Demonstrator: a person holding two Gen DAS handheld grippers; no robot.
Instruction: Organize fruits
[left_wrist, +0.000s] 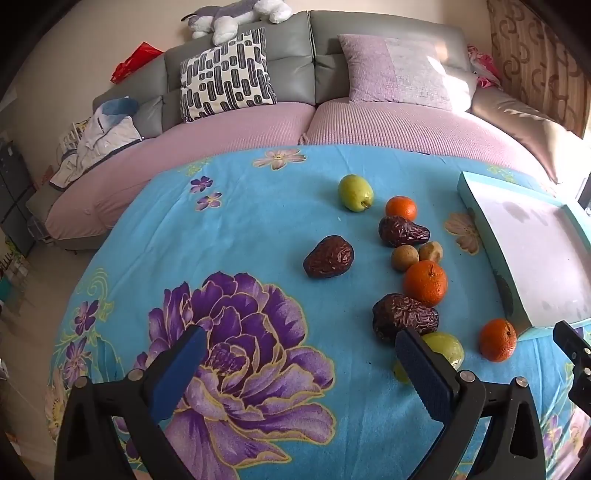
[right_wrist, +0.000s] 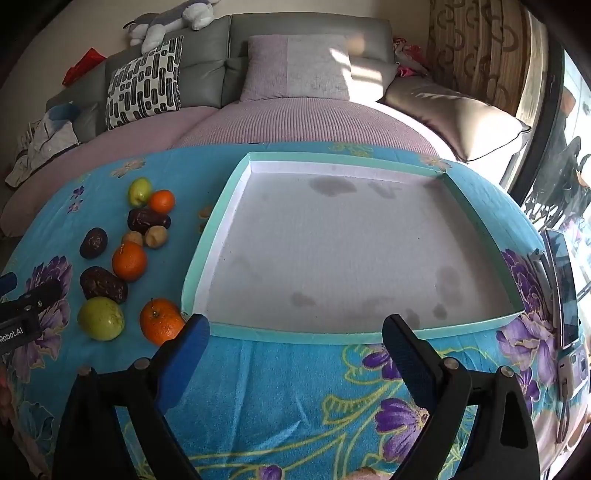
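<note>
Fruit lies loose on the blue flowered cloth (left_wrist: 258, 229): three oranges (left_wrist: 425, 283), three dark wrinkled dates (left_wrist: 328, 257), two green fruits (left_wrist: 355, 192) and two small brown fruits (left_wrist: 405, 257). A shallow teal-rimmed tray (right_wrist: 207, 236) with a white bare floor stands to their right. My left gripper (left_wrist: 301, 345) is open over the purple flower, its right finger partly hiding the near green fruit (left_wrist: 445, 347). My right gripper (right_wrist: 295, 332) is open just before the tray's near rim, holding nothing. The near orange (right_wrist: 161, 320) sits by its left finger.
A grey sofa (left_wrist: 295, 55) with a patterned cushion (left_wrist: 225, 75) and a lilac cushion (left_wrist: 395, 70) runs behind the table. A phone (right_wrist: 563, 284) lies on a stand at the table's right edge. Curtain and window stand at the far right.
</note>
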